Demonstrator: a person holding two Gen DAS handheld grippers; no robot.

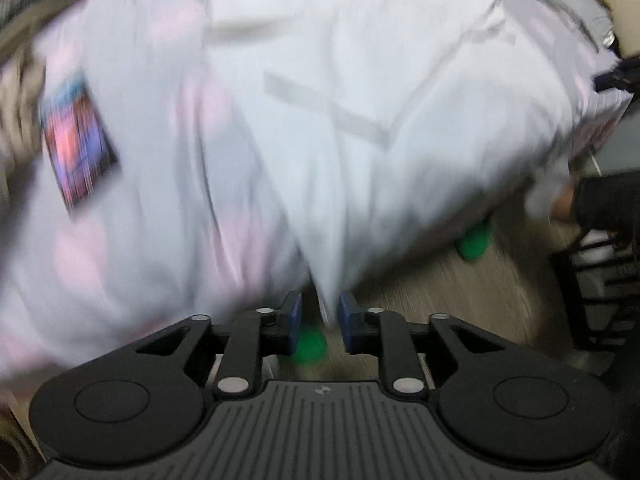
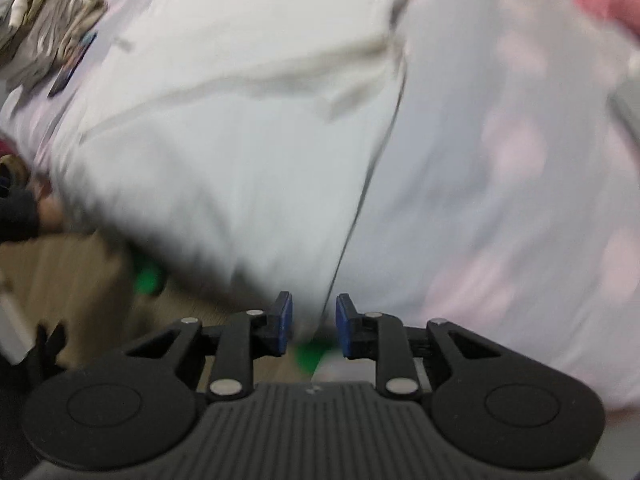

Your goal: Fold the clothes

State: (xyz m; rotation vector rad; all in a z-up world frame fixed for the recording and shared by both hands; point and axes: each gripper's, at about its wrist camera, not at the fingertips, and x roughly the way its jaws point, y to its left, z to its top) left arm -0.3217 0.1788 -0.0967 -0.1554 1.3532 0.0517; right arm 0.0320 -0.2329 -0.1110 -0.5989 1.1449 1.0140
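Overall, both views are motion-blurred. Largest item: a bed covering (image 1: 120, 240), pale with faint pink patches, filling most of each frame. On it lies the white garment (image 1: 360, 100), spread across the middle of the bed, with greyish hems or seams visible; its near edge hangs over the bed's side toward both tools. A wood-tone floor (image 1: 460, 300) shows below the bed edge, carrying green objects (image 1: 474, 242), identity unclear. Crumpled beige-grey clothing (image 2: 52, 28) sits at the far left of the bed in the right wrist view. A small colourful rectangular card or book (image 1: 78, 136) lies flat on the covering, left of the garment.

Left tool (image 1: 320, 322): blue pads set a narrow gap apart, with a fold of the white garment running down between them; whether the pads actually pinch it cannot be told.

Right tool (image 2: 314, 326): likewise partly parted, garment edge descending into the gap; grip not confirmable.
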